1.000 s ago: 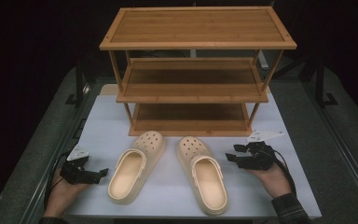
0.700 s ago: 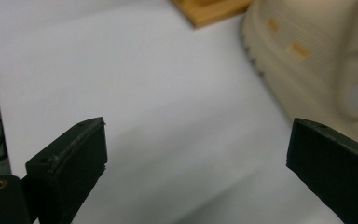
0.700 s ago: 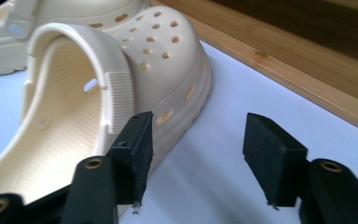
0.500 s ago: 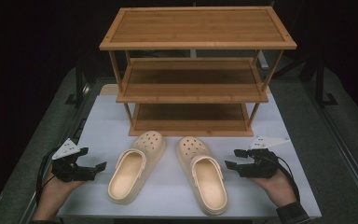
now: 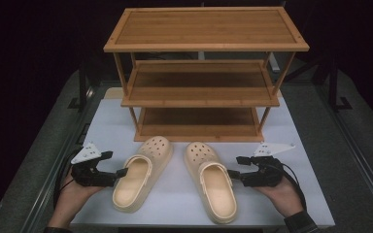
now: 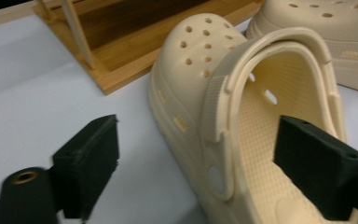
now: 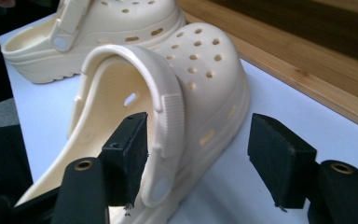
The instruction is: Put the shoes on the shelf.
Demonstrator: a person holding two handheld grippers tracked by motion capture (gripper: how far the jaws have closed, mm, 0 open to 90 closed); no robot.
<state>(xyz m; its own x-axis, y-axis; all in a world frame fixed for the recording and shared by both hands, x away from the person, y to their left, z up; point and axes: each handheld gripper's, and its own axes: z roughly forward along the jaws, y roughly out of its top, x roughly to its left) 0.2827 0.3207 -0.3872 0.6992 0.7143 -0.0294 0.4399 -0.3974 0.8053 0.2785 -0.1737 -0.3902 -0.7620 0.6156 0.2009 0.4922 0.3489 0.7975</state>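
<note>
High view showed two cream clogs lying side by side on the white bench [image 5: 291,131], toes toward a three-tier wooden rack [image 5: 204,73] standing at the far side. The left clog [image 5: 138,172] lay angled, its heel nearer the person and swung to the left; the right clog [image 5: 212,182] lay with its heel toward the near edge. The two shoes were close at the toes but not touching.

At the left clog's outer side, the left gripper [image 5: 119,172], held in the person's left hand [image 5: 73,196], had its jaws reaching the shoe's rim near the heel strap. Left gripper view showed those jaws set wide astride the clog's side wall: one pad stood over the footbed inside the shoe, the other hung outside above the bench. Neither pad pressed on the wall, so the jaws were released, and they had just been closing a little with the wall between them.

On the other side, the right gripper [image 5: 234,172], in the person's right hand [image 5: 281,194], met the right clog's outer edge. Right gripper view showed one pad inside by the strap's pivot and the other outside, clear of the wall; those jaws were likewise released, gripping nothing.
</note>
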